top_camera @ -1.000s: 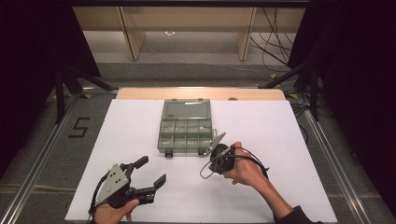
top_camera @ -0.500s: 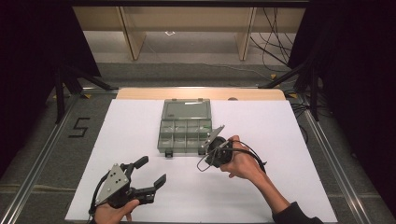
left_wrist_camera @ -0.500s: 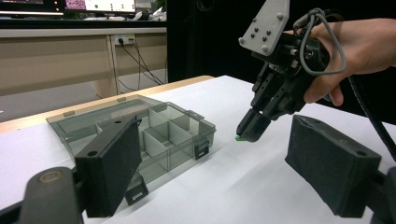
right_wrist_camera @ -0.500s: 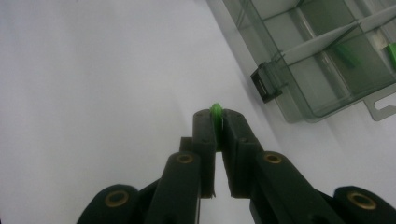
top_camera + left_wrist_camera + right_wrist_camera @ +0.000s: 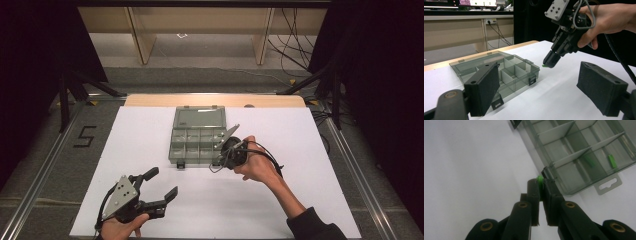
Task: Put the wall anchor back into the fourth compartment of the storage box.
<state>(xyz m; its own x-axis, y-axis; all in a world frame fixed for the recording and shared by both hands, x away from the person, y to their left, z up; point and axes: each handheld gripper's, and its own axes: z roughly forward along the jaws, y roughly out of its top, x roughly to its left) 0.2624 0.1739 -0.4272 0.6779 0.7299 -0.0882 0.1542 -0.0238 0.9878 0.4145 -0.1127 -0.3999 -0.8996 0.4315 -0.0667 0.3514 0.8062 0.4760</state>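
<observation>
Evidently the right gripper [image 5: 540,185] is pinching a small green piece [image 5: 539,179] between its closed jaws just off the near corner of the open compartment box [image 5: 198,142], probably heading for a compartment, while the left gripper [image 5: 156,191] is waiting spread and empty near the table's front edge. The right gripper view is also revealing another green piece [image 5: 612,161] lying in a compartment

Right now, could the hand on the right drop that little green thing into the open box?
Probably yes. The right gripper, shut on the small green piece, hangs just beside the compartment box. The lid lies open, and nothing stands between them.
</observation>
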